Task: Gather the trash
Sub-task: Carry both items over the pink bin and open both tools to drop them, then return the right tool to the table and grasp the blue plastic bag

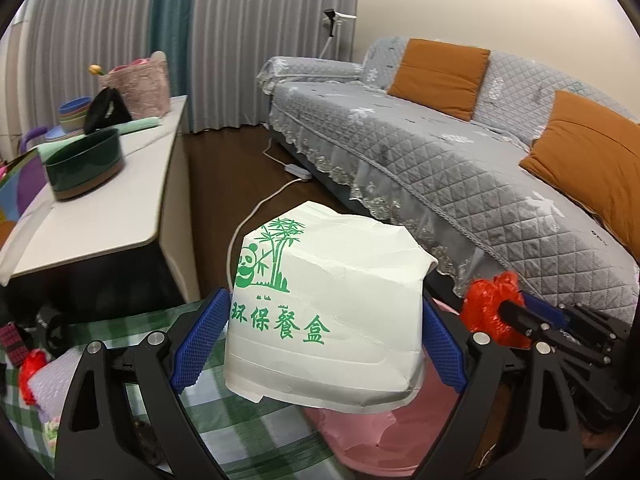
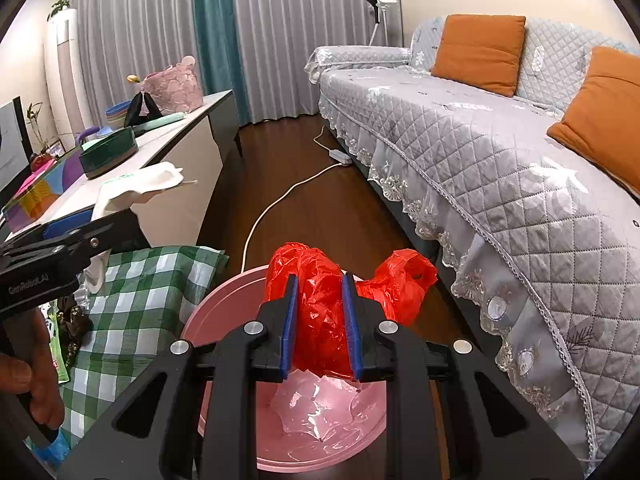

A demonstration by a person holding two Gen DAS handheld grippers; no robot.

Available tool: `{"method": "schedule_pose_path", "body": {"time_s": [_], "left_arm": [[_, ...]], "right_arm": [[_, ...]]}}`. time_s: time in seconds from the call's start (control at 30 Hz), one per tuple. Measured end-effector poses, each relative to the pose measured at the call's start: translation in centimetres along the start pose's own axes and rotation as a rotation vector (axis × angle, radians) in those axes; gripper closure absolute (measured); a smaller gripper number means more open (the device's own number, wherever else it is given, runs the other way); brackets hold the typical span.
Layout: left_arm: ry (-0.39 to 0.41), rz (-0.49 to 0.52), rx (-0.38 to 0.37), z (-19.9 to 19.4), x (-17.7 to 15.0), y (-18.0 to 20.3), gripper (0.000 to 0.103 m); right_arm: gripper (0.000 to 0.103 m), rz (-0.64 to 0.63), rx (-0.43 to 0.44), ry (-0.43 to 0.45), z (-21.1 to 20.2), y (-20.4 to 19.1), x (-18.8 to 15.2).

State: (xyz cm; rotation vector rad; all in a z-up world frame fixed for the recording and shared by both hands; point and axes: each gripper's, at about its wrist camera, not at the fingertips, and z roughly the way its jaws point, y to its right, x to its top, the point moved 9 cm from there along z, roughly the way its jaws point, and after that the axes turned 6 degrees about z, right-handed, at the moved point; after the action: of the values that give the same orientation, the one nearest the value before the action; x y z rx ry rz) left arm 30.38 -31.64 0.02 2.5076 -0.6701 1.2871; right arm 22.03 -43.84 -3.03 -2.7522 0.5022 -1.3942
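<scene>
Right gripper (image 2: 318,324) pinches red plastic bag (image 2: 320,304) over pink bin (image 2: 224,300) for dropping; left gripper (image 1: 324,344) clamps white takeaway box (image 1: 324,320) alongside

Grey quilted sofa (image 2: 500,160) with orange cushions (image 2: 478,46), white sideboard (image 1: 104,208).

We look out from two fisheye cameras, one riding on each gripper and aimed forward and downward along its jaws. Our left view sits very close behind the white meal box (image 1: 324,316), which fills its lower middle. Our right view looks steeply onto the pink bin (image 2: 288,412), right below it. Both face the same way down the room and share the grey sofa (image 1: 460,160), the curtains (image 1: 120,20), the desk (image 1: 104,208) and the green checked cloth (image 2: 140,300).
</scene>
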Motion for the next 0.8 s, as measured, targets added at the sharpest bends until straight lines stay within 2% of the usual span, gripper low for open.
{"method": "schedule_pose_path", "body": {"time_s": [0.13, 0.2, 0.23, 0.33, 0.5, 0.8], "left_arm": [[-0.005, 0.001, -0.090, 0.8, 0.7, 1.4, 0.011], [-0.001, -0.014, -0.124, 0.8, 1.0, 1.6, 0.008], [0.002, -0.024, -0.140, 0.7, 1.1, 1.7, 0.008], [0.002, -0.043, -0.155, 0.5, 1.2, 1.6, 0.008], [-0.002, -0.061, -0.148, -0.2, 0.7, 1.3, 0.008], [0.030, -0.035, -0.092, -4.4, 0.4, -0.1, 0.008]], "right_arm": [[0.073, 0.000, -0.001, -0.030, 0.6, 0.2, -0.5], [0.047, 0.008, -0.003, -0.039, 0.8, 0.4, -0.7], [0.045, 0.012, -0.003, -0.036, 0.7, 0.4, -0.7], [0.042, 0.020, -0.006, -0.030, 0.5, 0.5, -0.5], [0.042, 0.019, -0.002, -0.025, 0.3, 0.2, -0.4], [0.042, 0.008, 0.009, 0.015, -1.6, -1.2, 0.6]]}}
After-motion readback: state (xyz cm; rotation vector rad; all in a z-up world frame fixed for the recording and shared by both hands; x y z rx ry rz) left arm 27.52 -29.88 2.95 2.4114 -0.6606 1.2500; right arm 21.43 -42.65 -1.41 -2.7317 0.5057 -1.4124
